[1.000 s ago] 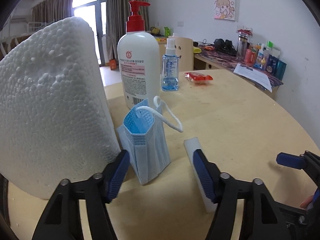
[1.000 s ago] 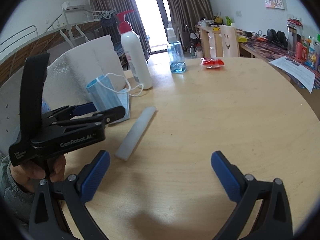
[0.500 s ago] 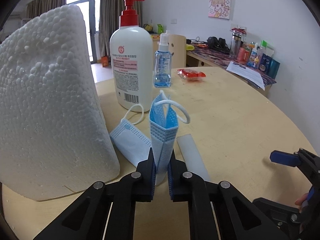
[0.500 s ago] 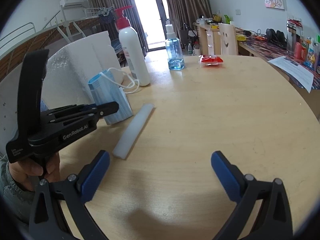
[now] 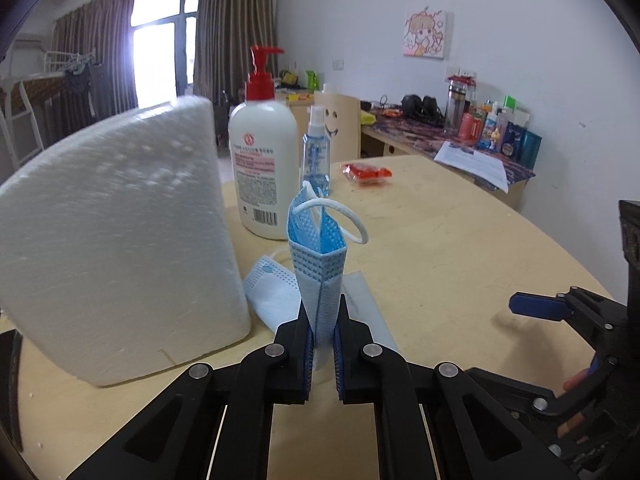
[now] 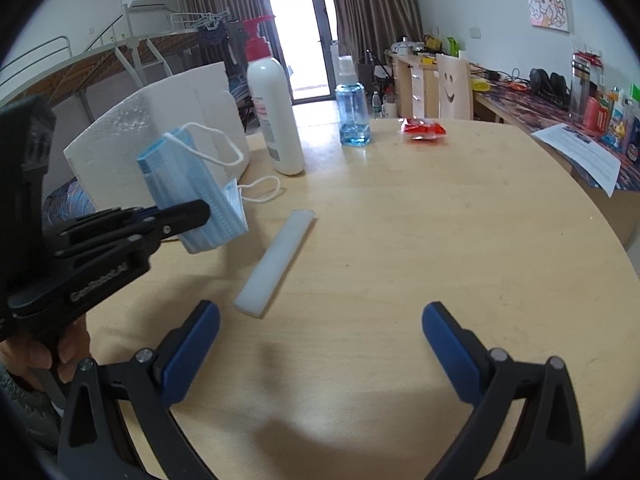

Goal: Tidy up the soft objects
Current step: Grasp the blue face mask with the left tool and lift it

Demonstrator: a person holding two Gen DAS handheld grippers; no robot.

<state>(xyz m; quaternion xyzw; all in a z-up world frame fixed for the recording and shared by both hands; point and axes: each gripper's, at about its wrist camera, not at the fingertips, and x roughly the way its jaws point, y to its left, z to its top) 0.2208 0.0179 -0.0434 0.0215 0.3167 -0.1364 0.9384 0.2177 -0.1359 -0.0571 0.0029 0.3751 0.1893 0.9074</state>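
The left gripper (image 5: 321, 344) is clamped on one folded blue mask (image 5: 318, 268), lifted off the table (image 6: 440, 220). A second mask (image 5: 268, 292) lies beneath. The right gripper (image 6: 320, 336) hangs spread apart over the table's near edge.

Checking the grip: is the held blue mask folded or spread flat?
Folded. The blue mask is doubled lengthwise, both halves pinched together by the left hand-held gripper, ear loop sticking out.
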